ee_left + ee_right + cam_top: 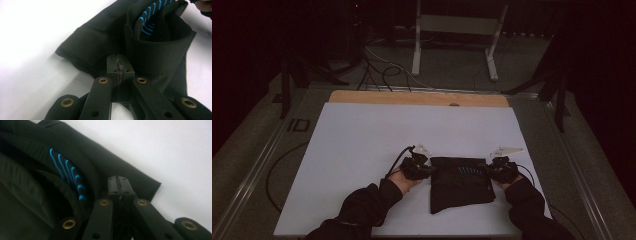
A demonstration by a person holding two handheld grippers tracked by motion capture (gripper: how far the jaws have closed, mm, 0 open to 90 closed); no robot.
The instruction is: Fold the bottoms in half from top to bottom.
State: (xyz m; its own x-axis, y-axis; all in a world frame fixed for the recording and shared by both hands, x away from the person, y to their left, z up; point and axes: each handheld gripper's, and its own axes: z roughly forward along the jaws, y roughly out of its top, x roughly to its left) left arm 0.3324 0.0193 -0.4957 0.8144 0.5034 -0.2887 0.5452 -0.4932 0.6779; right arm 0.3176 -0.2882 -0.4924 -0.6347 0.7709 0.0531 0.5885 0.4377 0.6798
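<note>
A dark folded garment (459,192) with blue stripes (467,171) inside its opening lies on the white table sheet (362,150), near the front edge. My left gripper (428,170) is at its upper left corner and my right gripper (490,171) at its upper right corner. In the left gripper view, the left gripper (119,62) is shut, with the garment (95,42) drawn up to its tips. In the right gripper view, the right gripper (120,182) is likewise shut at the garment (30,190) edge, beside the blue stripes (72,175).
A wooden strip (412,97) runs along the table's far edge. Beyond it, cables (382,70) lie on the floor beside a white metal frame (452,30). Another cable (277,170) loops off the table's left side. Bare white sheet stretches left of and beyond the garment.
</note>
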